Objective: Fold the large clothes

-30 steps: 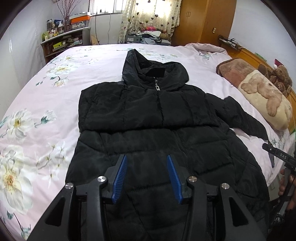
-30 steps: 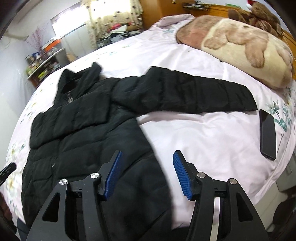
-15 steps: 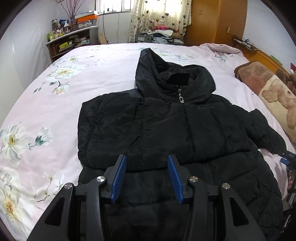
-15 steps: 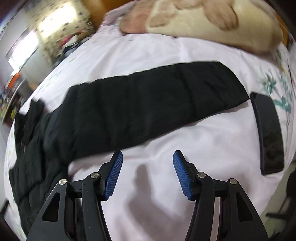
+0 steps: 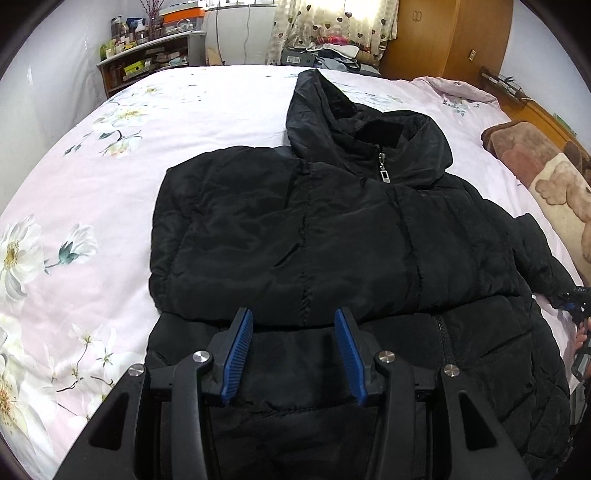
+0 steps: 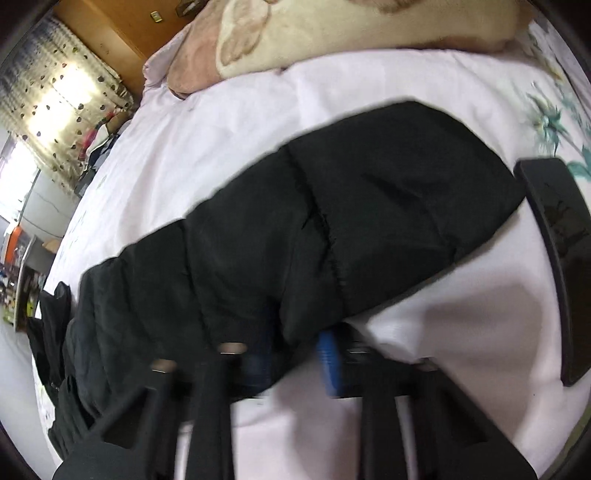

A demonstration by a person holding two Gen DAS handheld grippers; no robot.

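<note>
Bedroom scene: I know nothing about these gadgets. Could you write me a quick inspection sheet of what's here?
Surface: bed with pink floral sheet.
Job's things: black hooded puffer jacket lying zipped; one sleeve folded across its chest, the other sleeve stretched out sideways.
Clutter: dark phone beside the sleeve cuff; teddy-print pillow.
Grippers: left gripper open above the jacket; right gripper at the sleeve edge, fabric between its fingers, image blurred.
Cables: nothing seen.
Surroundings: cluttered shelf, heart-print curtains, wooden wardrobe.
</note>
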